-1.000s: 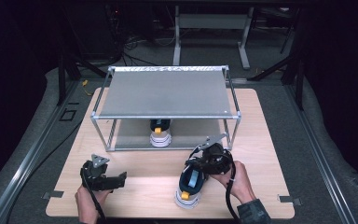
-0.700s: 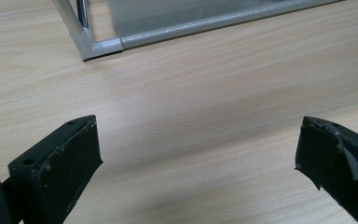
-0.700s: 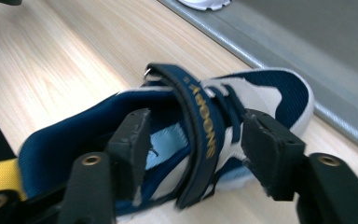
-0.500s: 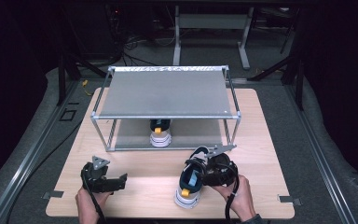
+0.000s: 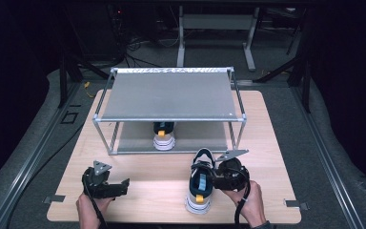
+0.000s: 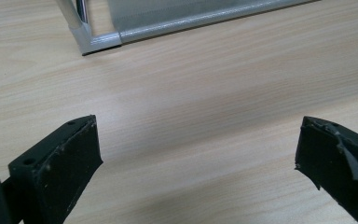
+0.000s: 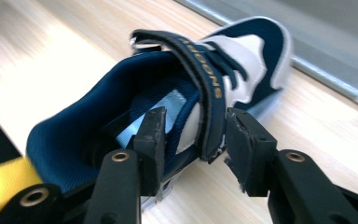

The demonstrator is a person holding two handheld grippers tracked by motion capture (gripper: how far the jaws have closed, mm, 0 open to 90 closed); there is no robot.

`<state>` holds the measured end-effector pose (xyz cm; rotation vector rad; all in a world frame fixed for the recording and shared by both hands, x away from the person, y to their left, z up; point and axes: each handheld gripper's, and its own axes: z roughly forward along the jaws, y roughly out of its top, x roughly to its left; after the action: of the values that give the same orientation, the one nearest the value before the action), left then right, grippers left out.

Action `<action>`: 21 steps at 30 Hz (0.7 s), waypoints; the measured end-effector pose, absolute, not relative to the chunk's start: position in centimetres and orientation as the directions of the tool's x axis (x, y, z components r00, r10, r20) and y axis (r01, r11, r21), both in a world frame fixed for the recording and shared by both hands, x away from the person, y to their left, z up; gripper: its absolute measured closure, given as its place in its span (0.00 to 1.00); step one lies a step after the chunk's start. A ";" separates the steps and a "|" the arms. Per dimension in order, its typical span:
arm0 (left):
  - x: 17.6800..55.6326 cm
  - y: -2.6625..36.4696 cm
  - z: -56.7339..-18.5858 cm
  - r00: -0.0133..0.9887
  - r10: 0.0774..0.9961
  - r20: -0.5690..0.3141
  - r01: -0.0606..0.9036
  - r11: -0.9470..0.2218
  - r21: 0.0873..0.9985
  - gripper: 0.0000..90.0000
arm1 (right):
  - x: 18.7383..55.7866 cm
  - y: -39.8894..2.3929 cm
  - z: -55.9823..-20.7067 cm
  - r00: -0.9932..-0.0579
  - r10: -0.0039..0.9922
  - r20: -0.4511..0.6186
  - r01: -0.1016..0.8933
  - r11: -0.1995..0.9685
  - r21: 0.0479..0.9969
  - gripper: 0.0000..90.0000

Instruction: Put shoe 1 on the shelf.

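The blue-and-white shoe (image 5: 200,183) stands upright on the table (image 5: 157,188), toe toward the rack (image 5: 171,98), just in front of the rack's lower shelf, where a matching shoe (image 5: 164,136) is already stowed. Compared with a second ago, the near shoe lies more squarely in line with the rack and the right hand has drawn back slightly toward the table's front edge. The right claw (image 7: 193,135) comes at the shoe from its right side, at the collar: one jaw sits inside the opening, the other outside the wall, with the side wall and the strap (image 7: 205,88) between them. Its jaws have just been closing after a brief widening; in the right gripper view a narrow gap shows on the outer side, so the claw reads as released, straddling the wall but not yet clamped. In my judgement this is a re-grip, preparatory to lifting the shoe onto the shelf beside its pair. The left claw (image 6: 196,154) rests low over bare table well to the left, jaws spread wide and grasping nothing.
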<state>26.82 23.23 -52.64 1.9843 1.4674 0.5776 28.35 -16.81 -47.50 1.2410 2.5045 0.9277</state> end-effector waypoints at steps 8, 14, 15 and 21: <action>26.8 23.3 -52.7 0.296 0.955 -0.006 0.695 -0.211 0.687 0.00 | 28.9 -18.4 -47.4 -0.600 0.798 0.057 0.653 0.447 0.611 0.58; 26.7 23.2 -52.6 0.297 0.955 -0.003 0.694 -0.213 0.688 0.00 | 29.4 -19.7 -47.3 -0.565 0.825 0.033 0.663 0.429 0.614 0.57; 26.7 23.2 -52.7 0.296 0.955 -0.002 0.694 -0.214 0.687 0.00 | 29.5 -19.9 -47.3 -0.562 0.826 0.033 0.665 0.428 0.612 0.57; 26.6 23.1 -52.6 0.298 0.955 -0.002 0.695 -0.215 0.686 0.00 | 29.7 -21.0 -47.3 -0.526 0.850 0.039 0.687 0.397 0.609 0.49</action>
<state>26.60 23.15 -52.64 1.9882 1.4642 0.5790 29.72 -20.95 -47.28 1.3467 2.3793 0.8386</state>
